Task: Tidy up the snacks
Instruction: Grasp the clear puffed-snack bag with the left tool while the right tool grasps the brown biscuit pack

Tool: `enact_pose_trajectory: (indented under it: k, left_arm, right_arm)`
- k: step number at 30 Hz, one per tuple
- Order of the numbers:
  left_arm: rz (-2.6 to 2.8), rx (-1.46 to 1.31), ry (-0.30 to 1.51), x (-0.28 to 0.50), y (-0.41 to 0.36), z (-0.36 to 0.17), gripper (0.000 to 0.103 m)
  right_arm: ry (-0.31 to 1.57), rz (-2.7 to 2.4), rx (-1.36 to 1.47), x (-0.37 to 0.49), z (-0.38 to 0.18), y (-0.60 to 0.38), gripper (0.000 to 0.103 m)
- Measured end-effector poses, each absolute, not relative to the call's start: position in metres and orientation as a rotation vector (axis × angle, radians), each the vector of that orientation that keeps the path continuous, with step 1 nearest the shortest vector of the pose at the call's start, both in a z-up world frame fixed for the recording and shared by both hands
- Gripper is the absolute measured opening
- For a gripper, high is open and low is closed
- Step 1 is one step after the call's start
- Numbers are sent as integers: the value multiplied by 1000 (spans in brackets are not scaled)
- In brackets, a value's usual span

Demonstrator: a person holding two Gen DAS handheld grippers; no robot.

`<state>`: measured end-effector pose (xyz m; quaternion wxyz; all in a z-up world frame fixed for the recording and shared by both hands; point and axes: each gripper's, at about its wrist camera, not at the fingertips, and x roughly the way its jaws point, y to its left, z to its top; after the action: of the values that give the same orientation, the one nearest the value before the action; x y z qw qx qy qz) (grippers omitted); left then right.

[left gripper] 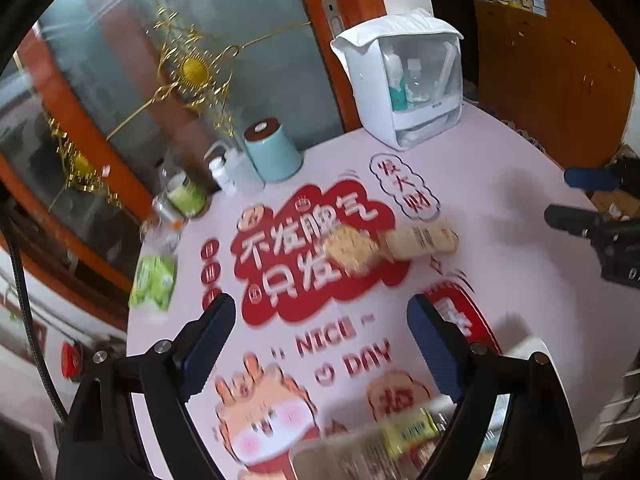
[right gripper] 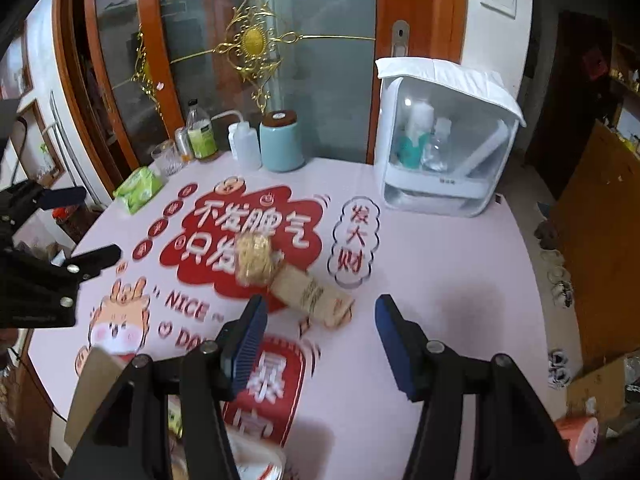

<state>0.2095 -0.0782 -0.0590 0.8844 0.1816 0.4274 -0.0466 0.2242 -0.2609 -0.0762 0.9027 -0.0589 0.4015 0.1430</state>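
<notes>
Two snack packets lie touching on the pink printed tablecloth: a pale noodle block and a long beige cracker packet. My left gripper hovers over the cloth short of them, jaws wide open and empty. My right gripper is open too, with nothing between its pads; the long packet's near end lies just past its fingertips. Each gripper shows in the other's view: the right gripper at the right edge, the left gripper at the left edge.
A cardboard box flap and a yellow packet sit at the near table edge. At the back stand a teal canister, a white storage box, bottles, a glass and a green tissue pack.
</notes>
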Motion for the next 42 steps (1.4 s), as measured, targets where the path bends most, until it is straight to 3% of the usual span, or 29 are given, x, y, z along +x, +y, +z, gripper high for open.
enact_pose_trajectory:
  k: [7,17,28,32,35,42]
  left_arm:
    - [-68,355,954,305,-79,-93,87]
    - [-50,84,1209,408,-65,-196,87]
    - [-18,-119,1360,442,-69,-282,87]
    - [-2,-142,1378,448,-73,-295,87]
    - [12,-142,1393,450,-73,-304,87]
    - [31,-197,1392,445,-58,-312,86]
  right_arm:
    - [863,359,-211,292,-121,-249,57]
    - [1066,556,-333,326,-231,-213,57]
    - [1068,604,-525,339,-278,-185,58]
    - [1068,568,-544,349,-287,-181,72]
    - [1110,575,-458,361,-290,-186,77]
    - [1132,499,-354,363,-291,-200,68]
